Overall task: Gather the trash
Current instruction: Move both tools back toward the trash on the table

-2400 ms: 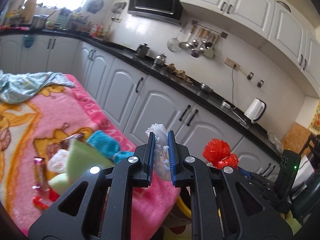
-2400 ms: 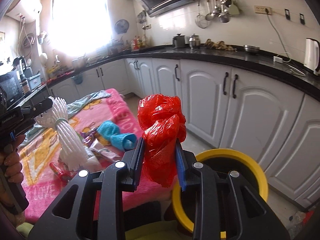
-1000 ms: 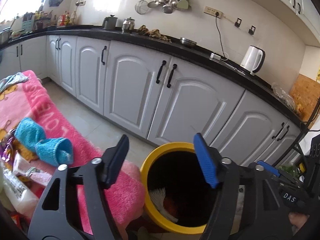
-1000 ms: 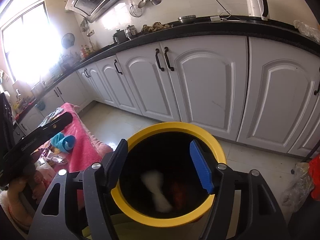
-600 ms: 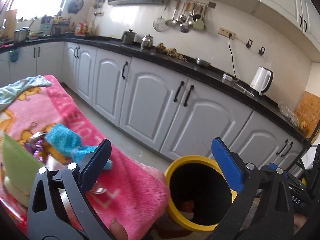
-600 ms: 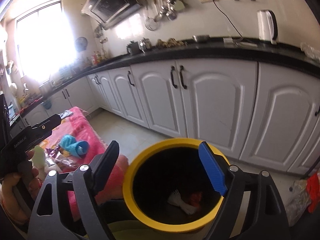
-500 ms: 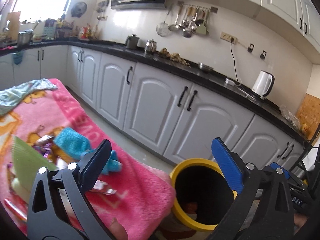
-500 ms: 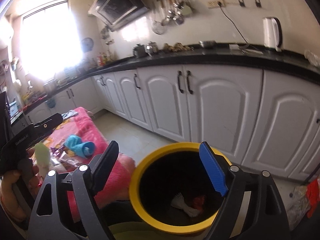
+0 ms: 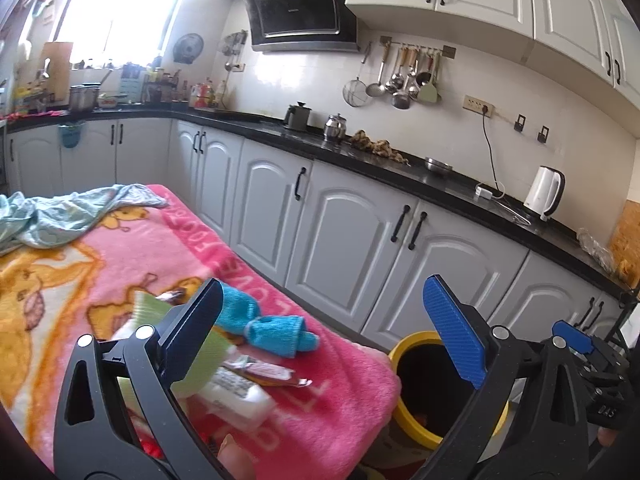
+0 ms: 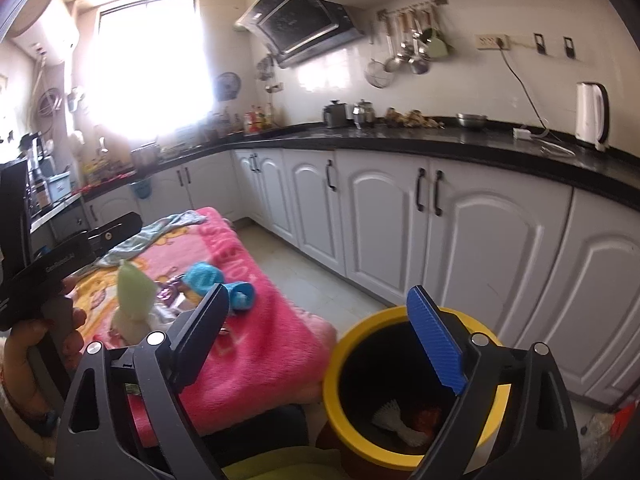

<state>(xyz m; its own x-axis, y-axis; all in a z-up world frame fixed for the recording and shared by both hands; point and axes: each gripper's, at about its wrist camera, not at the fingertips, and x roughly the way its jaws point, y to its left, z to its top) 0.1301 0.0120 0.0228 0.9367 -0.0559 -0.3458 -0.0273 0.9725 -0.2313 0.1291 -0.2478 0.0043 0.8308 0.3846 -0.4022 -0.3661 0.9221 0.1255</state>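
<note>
Both tools swung tableward | left tool agape | bin beside blanket edge

Yellow-rimmed black bin, pink cartoon-printed blanket, turquoise cloth, white cabinets.

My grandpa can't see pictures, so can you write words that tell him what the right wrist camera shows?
The open right gripper hangs empty above a round yellow-rimmed trash bin holding a white plastic bundle and red plastic bag. Left of it, blue cloth rolls lie on a pink blanket-covered table.
</note>
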